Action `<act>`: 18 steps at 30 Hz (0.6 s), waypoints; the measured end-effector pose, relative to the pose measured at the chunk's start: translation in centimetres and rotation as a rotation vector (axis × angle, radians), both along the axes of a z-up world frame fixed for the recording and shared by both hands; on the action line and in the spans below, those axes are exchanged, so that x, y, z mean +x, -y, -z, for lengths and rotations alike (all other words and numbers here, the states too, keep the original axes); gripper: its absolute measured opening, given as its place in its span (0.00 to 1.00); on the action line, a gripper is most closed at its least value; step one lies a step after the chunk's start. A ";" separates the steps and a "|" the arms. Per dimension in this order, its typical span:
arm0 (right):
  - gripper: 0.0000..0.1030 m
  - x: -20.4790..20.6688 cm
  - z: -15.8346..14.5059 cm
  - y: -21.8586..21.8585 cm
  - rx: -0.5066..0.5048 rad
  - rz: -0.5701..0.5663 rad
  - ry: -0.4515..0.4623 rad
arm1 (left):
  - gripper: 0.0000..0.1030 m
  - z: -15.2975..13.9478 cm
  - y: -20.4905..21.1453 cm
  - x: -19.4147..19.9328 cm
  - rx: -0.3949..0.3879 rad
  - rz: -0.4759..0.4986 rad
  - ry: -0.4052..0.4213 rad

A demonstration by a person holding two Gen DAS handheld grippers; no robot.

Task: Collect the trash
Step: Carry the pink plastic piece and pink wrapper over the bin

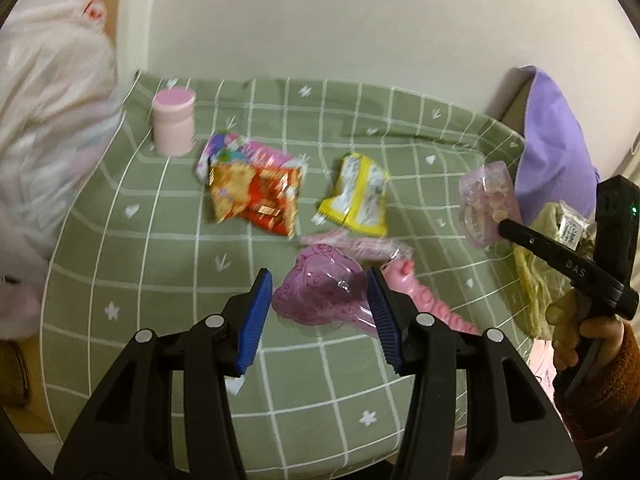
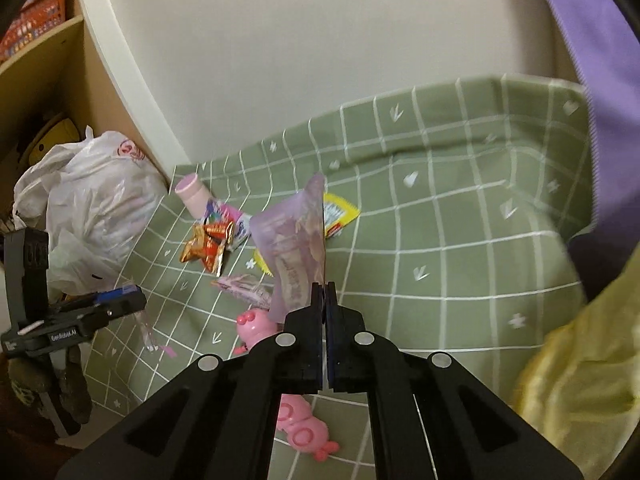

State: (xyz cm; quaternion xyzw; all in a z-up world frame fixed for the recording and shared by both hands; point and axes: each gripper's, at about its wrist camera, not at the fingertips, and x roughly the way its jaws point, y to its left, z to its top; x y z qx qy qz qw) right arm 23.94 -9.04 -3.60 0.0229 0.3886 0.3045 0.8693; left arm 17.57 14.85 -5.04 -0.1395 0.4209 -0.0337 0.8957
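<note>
My left gripper (image 1: 318, 280) is open just above a clear purple plastic blister pack (image 1: 316, 292) on the green checked cloth (image 1: 160, 248). My right gripper (image 2: 325, 286) is shut on a pale purple wrapper (image 2: 292, 240) and holds it above the cloth; it also shows in the left wrist view (image 1: 486, 204). On the cloth lie an orange-red snack wrapper (image 1: 256, 196), a pink-blue wrapper (image 1: 240, 152), a yellow wrapper (image 1: 360, 196) and a thin pink wrapper (image 1: 360, 244). A pink pig toy (image 1: 424, 300) lies beside the blister pack.
A pink jar (image 1: 174, 120) stands at the cloth's far left. A white plastic bag (image 2: 96, 200) sits left of the cloth by a shelf. A yellow-green bag (image 1: 540, 272) and purple fabric (image 1: 556, 144) are at the right. A white wall is behind.
</note>
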 end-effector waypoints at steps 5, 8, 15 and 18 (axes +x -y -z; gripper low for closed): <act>0.04 -1.5 -2.4 2.0 -0.008 0.036 0.069 | 0.45 -3.2 1.2 1.0 0.019 0.033 0.087; 0.04 -2.4 -4.0 3.6 -0.006 0.070 0.105 | 0.45 -5.6 2.3 1.6 0.023 0.063 0.149; 0.04 -4.5 -7.5 8.3 -0.022 0.165 0.198 | 0.45 -11.0 7.3 3.2 0.060 0.189 0.298; 0.04 -5.5 -8.7 10.5 -0.040 0.213 0.234 | 0.45 -12.7 9.9 3.9 0.049 0.251 0.349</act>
